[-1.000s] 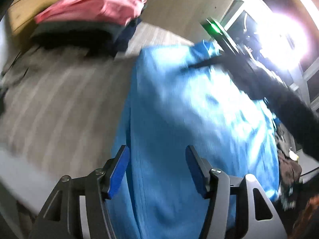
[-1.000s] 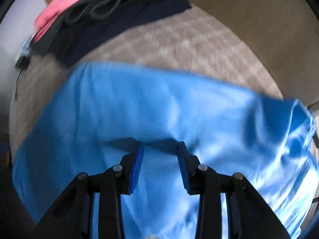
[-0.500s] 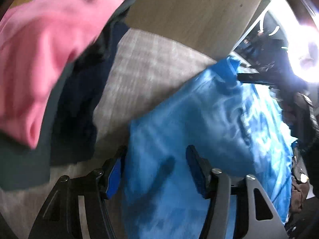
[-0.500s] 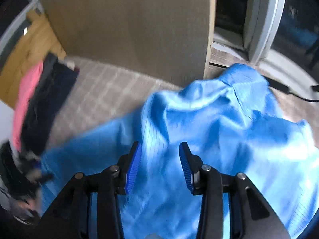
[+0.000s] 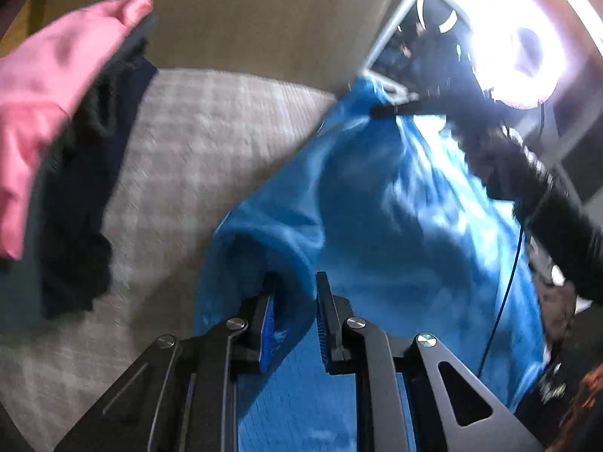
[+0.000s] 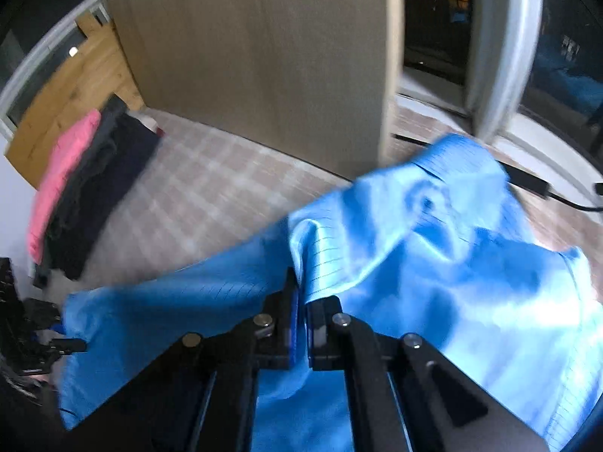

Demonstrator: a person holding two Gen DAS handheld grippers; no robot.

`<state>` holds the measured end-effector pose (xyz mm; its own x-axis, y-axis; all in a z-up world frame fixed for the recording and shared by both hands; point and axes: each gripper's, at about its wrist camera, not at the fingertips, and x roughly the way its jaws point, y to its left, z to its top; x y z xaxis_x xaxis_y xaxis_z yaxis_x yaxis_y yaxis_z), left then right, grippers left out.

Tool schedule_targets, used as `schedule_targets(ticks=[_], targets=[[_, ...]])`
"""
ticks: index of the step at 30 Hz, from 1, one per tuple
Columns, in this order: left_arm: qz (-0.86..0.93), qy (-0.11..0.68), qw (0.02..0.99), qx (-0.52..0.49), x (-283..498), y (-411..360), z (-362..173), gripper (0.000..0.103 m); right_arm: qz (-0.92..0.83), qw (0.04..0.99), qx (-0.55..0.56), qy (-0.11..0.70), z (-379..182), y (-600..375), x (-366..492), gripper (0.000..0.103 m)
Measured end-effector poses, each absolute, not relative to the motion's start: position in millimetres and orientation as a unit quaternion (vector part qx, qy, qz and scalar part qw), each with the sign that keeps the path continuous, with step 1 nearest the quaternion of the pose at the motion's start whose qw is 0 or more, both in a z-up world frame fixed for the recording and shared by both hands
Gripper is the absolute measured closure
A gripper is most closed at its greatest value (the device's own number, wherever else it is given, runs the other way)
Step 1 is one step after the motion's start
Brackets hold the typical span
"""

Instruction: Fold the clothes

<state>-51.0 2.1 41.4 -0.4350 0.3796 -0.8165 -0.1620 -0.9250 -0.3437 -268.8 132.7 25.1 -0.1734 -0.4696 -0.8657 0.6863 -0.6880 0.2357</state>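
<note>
Garment: the blue garment lay across the checked bedcover, filling lower right of both views.
Left gripper: jaws closing, fabric fold between them.
Right gripper: pinched tight on fabric.
Axis: cloth spanned between both grippers; folded stack sat upper left.

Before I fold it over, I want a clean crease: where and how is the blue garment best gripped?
Judging by its pose, grip the blue garment at its raised edge folds, coming from above. The right hand-held gripper is shut on one ridge; the left hand-held gripper is closing on a bunched fold at the opposite edge, nearer the folded clothes pile.
</note>
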Motion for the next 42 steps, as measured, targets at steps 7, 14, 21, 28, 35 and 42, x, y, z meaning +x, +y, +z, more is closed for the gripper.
schedule_targets(ticks=[7,14,21,28,35,42], targets=[[0.836,-0.150,0.162,-0.502,-68.4,-11.6,37.9,0.072,-0.760,0.375,0.514,0.132,25.6,114.5,-272.5,0.100],[0.856,-0.095,0.090,-0.500,-90.3,-19.0,33.1,0.090,-0.763,0.362,0.511,0.159,22.2,102.6,-276.2,0.100],[0.845,-0.076,0.069,-0.524,-68.2,-19.0,39.9,0.078,-0.764,0.326,0.512,0.218,15.7,99.3,-273.3,0.088],[0.847,-0.110,0.038,-0.519,27.2,-37.4,82.6,0.067,-0.786,0.326,0.495,0.178,59.3,148.2,-247.8,0.083],[0.844,-0.182,-0.005,-0.505,187.7,-26.3,103.4,0.060,-0.778,0.367,0.493,0.135,88.5,194.8,-173.9,0.083],[0.817,-0.251,-0.044,-0.517,285.7,18.1,55.3,0.060,-0.684,0.488,0.526,0.134,76.2,182.3,-48.4,0.083]])
